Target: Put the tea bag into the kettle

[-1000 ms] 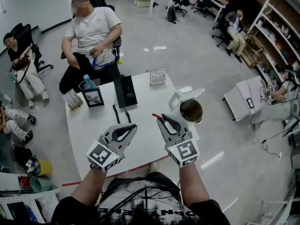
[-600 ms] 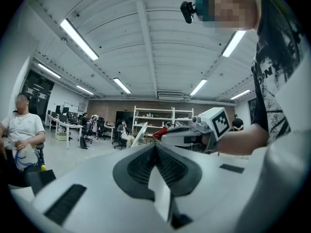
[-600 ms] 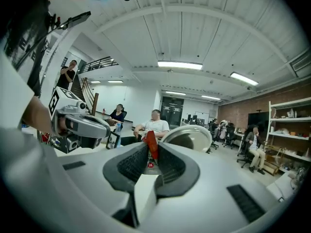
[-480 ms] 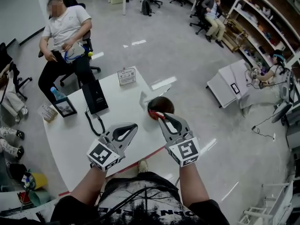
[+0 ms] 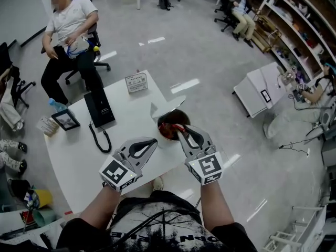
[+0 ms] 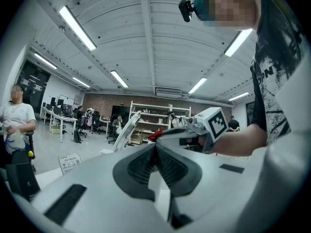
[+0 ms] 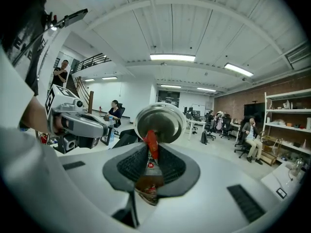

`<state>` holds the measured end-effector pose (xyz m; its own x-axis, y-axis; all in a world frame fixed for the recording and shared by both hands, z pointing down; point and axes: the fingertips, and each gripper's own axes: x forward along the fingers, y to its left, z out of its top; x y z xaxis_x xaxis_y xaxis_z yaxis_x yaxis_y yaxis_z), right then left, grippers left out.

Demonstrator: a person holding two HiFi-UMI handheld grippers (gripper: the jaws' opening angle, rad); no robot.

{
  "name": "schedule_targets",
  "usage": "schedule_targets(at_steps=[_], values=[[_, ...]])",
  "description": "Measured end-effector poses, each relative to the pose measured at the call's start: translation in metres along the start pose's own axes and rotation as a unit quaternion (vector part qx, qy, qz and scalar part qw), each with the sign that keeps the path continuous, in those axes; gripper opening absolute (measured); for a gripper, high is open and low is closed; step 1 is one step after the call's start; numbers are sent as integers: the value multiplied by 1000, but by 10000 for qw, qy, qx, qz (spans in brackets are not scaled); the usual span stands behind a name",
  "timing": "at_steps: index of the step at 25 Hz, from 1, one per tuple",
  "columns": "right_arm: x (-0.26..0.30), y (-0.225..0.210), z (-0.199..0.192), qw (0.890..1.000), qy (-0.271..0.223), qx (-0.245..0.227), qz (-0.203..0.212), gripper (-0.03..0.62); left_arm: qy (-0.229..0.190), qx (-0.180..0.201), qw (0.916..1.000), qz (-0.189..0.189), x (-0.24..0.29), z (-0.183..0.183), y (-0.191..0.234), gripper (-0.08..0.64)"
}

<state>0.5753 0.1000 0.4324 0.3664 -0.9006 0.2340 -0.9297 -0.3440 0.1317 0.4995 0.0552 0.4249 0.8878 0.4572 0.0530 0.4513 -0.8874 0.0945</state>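
Observation:
The round dark kettle (image 5: 167, 124) stands on the white table (image 5: 79, 156) near its right edge, its lid (image 5: 167, 106) tipped open toward the back. My right gripper (image 5: 179, 130) is shut on a red tea bag (image 5: 176, 128) and holds it over the kettle's mouth. In the right gripper view the tea bag (image 7: 150, 147) is pinched between the pads, with the shiny lid (image 7: 160, 122) just beyond. My left gripper (image 5: 153, 141) hovers left of the kettle, shut and empty; the left gripper view shows its jaws (image 6: 155, 148) closed together.
On the table's far half are a black upright box (image 5: 98, 109) with a cable (image 5: 100, 138), a picture frame (image 5: 65, 119), a small sign card (image 5: 136, 82) and a water bottle (image 5: 55, 105). A seated person (image 5: 68, 22) is behind the table. The table's front edge is by my body.
The kettle, earlier to the right of my grippers, now lies directly under the right gripper's tips. Both grippers keep the same pose, and the tea bag stays pinched.

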Motion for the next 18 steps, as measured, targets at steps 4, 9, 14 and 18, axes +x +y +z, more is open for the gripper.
schedule_targets(at_steps=[4, 9, 14, 18], values=[[15, -5, -9, 9998, 144, 26, 116, 69, 97, -96, 9999, 88, 6, -8, 9, 8], [25, -7, -22, 9990, 351, 47, 266, 69, 156, -229, 9995, 165, 12, -17, 14, 8], [31, -8, -32, 9984, 438, -19, 345, 69, 169, -272, 9993, 217, 16, -24, 17, 8], [33, -7, -36, 9980, 496, -100, 382, 98, 186, -313, 9990, 259, 18, -28, 16, 8]])
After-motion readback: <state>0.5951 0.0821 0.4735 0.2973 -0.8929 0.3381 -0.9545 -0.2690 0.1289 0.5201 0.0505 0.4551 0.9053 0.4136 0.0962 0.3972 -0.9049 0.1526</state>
